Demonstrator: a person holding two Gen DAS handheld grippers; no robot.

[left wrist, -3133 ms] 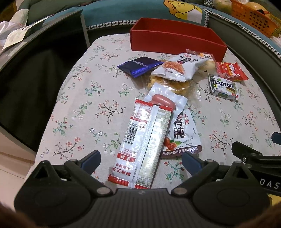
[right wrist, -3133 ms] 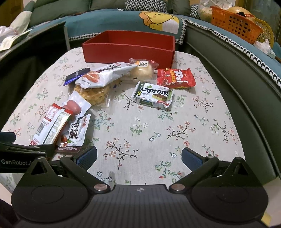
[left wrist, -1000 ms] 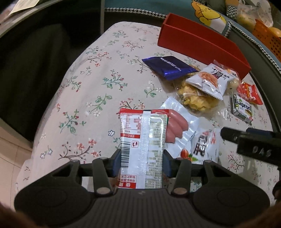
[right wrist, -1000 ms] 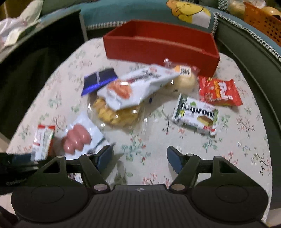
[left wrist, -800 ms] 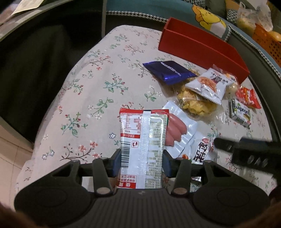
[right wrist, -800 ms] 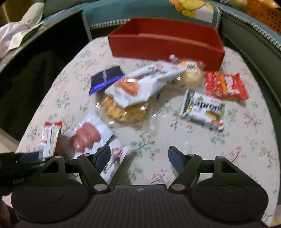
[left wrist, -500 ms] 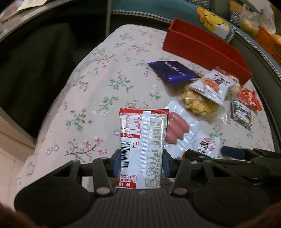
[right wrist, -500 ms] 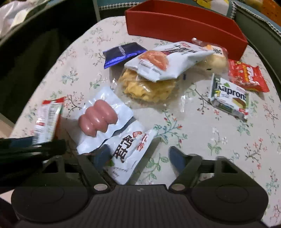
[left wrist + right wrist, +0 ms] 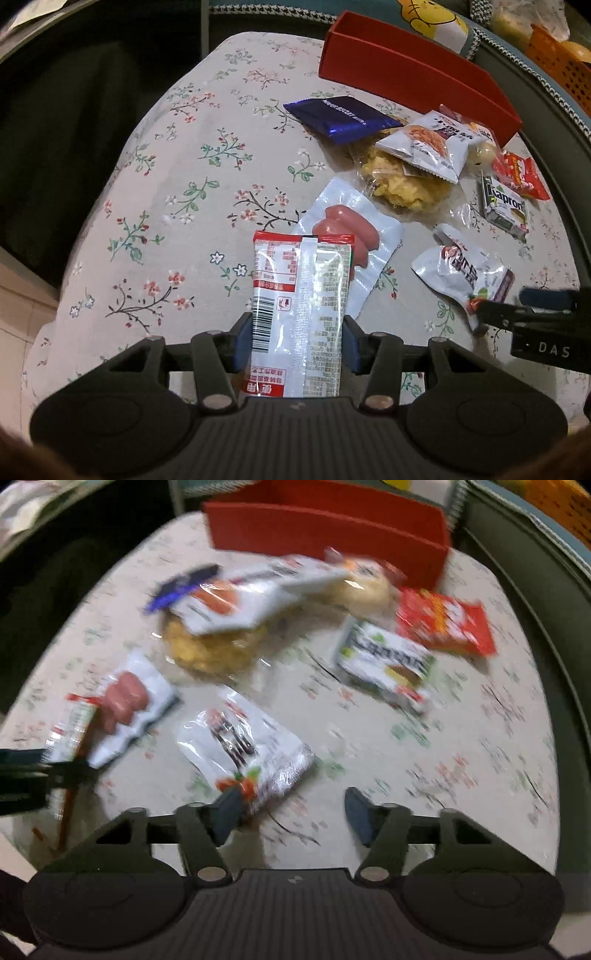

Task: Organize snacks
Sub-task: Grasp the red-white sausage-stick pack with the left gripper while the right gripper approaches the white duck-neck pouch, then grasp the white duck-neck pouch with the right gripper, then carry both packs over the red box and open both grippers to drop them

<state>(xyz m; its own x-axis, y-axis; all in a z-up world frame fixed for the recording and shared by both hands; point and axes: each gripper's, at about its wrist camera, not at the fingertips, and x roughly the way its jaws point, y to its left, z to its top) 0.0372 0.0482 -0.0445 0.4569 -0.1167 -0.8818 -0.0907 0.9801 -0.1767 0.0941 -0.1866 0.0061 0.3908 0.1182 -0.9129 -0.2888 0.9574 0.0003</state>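
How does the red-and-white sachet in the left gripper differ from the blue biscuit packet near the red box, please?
The red-and-white sachet is clamped in the left gripper; the blue biscuit packet lies loose on the floral tablecloth. The sachet shows its barcode and back seam; the blue packet shows white lettering. The sachet is close to the camera; the blue packet is close to the red box. Both are sealed, flat snack packs.

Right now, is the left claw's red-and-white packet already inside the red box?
No. The left claw grips the red-and-white packet above the near tablecloth, far from the red box.
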